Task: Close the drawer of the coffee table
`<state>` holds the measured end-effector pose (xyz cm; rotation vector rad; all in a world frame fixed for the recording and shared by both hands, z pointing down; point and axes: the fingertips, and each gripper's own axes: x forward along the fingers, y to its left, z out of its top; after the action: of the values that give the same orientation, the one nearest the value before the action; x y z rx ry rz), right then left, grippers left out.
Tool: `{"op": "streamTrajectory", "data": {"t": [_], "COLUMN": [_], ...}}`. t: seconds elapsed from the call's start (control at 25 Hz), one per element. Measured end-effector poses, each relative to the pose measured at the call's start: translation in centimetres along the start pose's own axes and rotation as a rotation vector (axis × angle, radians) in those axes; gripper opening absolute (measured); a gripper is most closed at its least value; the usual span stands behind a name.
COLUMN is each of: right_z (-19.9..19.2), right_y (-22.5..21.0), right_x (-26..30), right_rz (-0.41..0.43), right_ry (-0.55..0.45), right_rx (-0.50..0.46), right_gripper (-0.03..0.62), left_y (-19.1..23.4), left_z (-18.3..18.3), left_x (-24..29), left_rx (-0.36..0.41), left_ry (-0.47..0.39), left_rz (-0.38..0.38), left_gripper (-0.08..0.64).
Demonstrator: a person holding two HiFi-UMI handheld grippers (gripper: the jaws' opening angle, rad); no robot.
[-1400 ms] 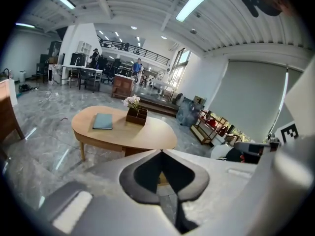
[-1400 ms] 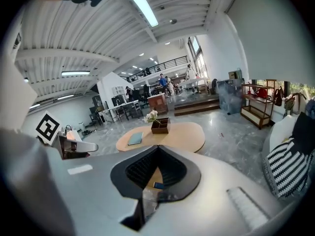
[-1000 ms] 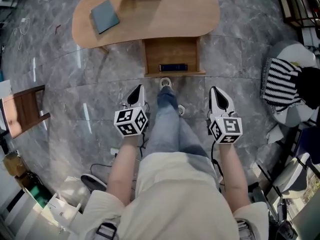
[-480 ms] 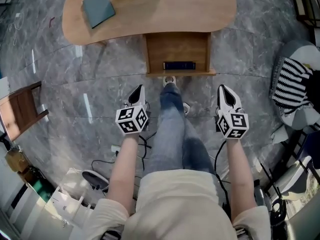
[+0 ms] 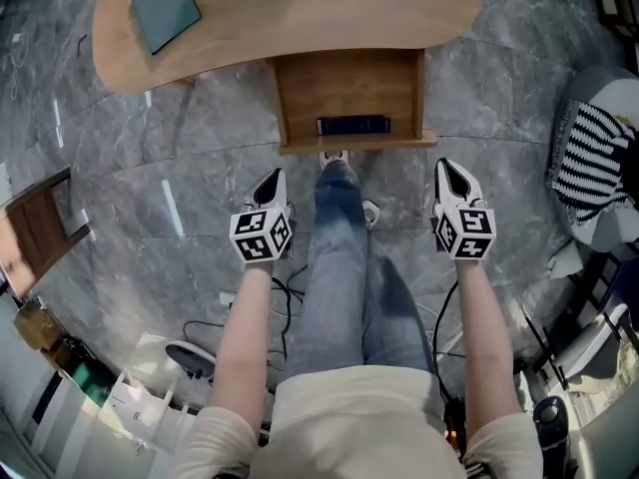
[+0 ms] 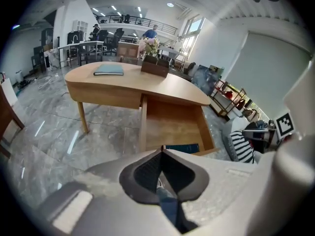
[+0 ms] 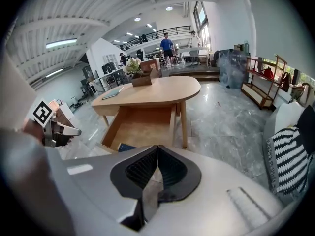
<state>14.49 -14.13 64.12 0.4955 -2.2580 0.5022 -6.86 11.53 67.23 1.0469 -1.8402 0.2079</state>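
in front of the person's legs in blue jeans [image 5: 339, 257], on the grey marble floor [image 5: 190, 168], stands the light wooden coffee table with a rounded, bean-shaped top [image 5: 329, 8]. its shallow wooden drawer [image 5: 344, 83] is pulled far out from under the top, towards the person, so its plain bottom shows. a flat dark blue rectangular object [image 5: 352, 125] lies inside, against the front wall of the drawer. a grey-blue book [image 5: 165, 8] lies on the top, at the left end. the left gripper [image 5: 271, 176] and the right gripper [image 5: 447, 166] hang on either side of the legs, near the drawer front but apart from it. both have their jaws pressed together, with nothing between them.
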Motion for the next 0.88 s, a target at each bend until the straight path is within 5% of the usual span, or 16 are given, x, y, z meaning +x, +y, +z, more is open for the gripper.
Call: {"op": "streamTrajectory", "data": {"t": [0.2, 0.56, 0.88], "right_z": [-2.4, -7.1, -10.1], "right_y": [-0.7, -2.7, -4.1], "right_x": [2.7, 7.0, 9.6], "right_rz": [-0.002, -0.007, 0.001], "right_ry": [0.062, 0.224, 0.322], "right_rx": [-0.047, -0.183, -0.273], "right_gripper": [0.037, 0.184, 0.25], "left_y": [1.1, 2.9, 3.5], "left_z": [-1.9, -5.4, -6.3], "left_x": [2.4, 6.1, 9.5], "left_rx": [0.032, 0.169, 0.312], "left_ry": [0.047, 0.167, 0.219], "left_rz": [0.013, -0.003, 0.017], "left_gripper": [0.001, 0.202, 0.298]}}
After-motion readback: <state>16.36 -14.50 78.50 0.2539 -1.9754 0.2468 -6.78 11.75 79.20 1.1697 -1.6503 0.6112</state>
